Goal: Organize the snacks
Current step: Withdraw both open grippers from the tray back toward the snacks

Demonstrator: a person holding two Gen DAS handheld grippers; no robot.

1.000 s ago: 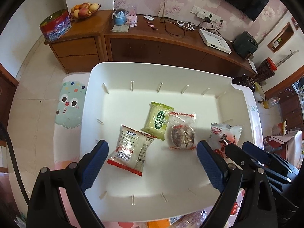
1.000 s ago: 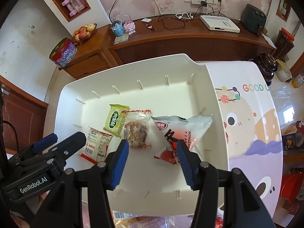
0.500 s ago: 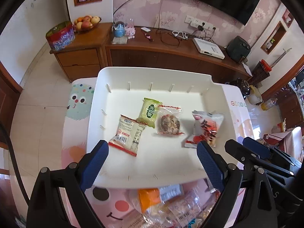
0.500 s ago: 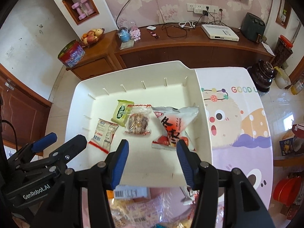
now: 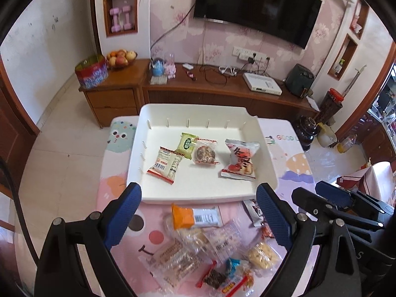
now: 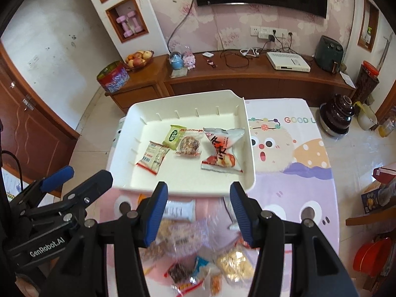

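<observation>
Here, the left gripper [image 5: 198, 210] gapes wide and the right gripper [image 6: 199, 206] stands narrower, both empty, just short of the white tray's [image 5: 198, 199] near rim; 4 packets lie beyond.

White rectangular plastic tray [image 5: 266, 148]: smooth, satin finish, moulded ribs on the inner walls. Red-and-white crinkled film snack bag [image 5: 239, 160]: glossy. Clear cellophane wrapper over a brown round snack [image 5: 205, 154]: shiny, creased. Green foil-look packet [image 5: 187, 145]: semi-gloss. Pastel cartoon-printed tabletop [image 6: 297, 153]: smooth, slight sheen. Brown wooden TV cabinet [image 5: 198, 94]: polished, varnished. Blue gripper pads [image 5: 126, 212]: textured, matt, rubber-like; black gripper frames matt plastic with bright metal screws.
</observation>
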